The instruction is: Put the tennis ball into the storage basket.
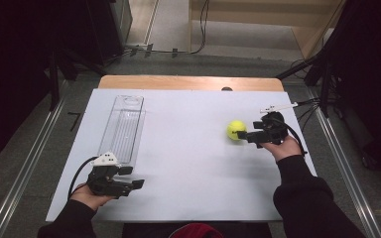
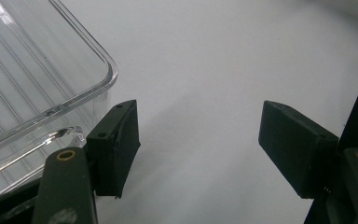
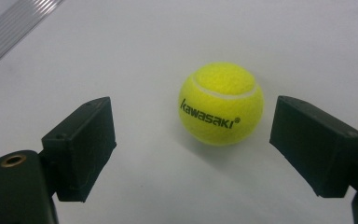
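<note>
On the white bench (image 1: 188,163) a yellow tennis ball (image 1: 236,130) sits at about 2 o'clock from the middle of the sheet, resting on the surface and held by nothing. The right claw (image 1: 244,134) is just beside it on its 3 o'clock side, pointing toward 9 o'clock, with its jaws spread apart. In the right gripper view the ball (image 3: 221,103), printed "kawasaki", lies just ahead of the two black jaws and nearer the right-hand one, clear of both. The left claw (image 1: 131,177) hovers near the bench's 7 o'clock corner, jaws likewise wide apart with only bare white surface between them. A long clear plastic tray (image 1: 122,128) lies at roughly 10 o'clock, its near end just beside the left claw; in the left gripper view the tray's rounded corner (image 2: 103,74) sits close by the left-hand jaw.
</note>
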Available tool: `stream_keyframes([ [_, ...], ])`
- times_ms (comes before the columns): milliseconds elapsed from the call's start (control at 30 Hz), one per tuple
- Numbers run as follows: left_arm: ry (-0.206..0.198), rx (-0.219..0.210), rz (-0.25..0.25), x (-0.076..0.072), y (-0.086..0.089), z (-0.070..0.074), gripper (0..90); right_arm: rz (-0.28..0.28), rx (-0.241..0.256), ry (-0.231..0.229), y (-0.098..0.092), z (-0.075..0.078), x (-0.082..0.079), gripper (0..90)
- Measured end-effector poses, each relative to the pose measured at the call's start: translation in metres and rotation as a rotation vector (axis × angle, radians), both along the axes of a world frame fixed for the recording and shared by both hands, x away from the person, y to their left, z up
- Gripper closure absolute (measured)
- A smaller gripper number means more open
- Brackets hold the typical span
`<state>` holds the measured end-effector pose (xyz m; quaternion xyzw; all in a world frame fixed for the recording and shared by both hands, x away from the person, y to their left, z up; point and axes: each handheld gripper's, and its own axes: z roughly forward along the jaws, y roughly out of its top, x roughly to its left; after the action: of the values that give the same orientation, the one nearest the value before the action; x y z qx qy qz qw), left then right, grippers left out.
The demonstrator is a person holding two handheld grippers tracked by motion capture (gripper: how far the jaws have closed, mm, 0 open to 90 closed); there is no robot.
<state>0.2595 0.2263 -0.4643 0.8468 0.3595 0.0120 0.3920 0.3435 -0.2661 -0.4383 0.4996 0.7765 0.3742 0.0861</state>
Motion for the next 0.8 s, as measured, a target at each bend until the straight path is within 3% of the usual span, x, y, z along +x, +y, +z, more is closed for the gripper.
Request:
stream_keyframes([
  [800,0.001,0.002,-0.003,0.0,0.0,0.0,29.6,-0.03,-0.025,0.004,0.007,0.008,0.034,12.2],
])
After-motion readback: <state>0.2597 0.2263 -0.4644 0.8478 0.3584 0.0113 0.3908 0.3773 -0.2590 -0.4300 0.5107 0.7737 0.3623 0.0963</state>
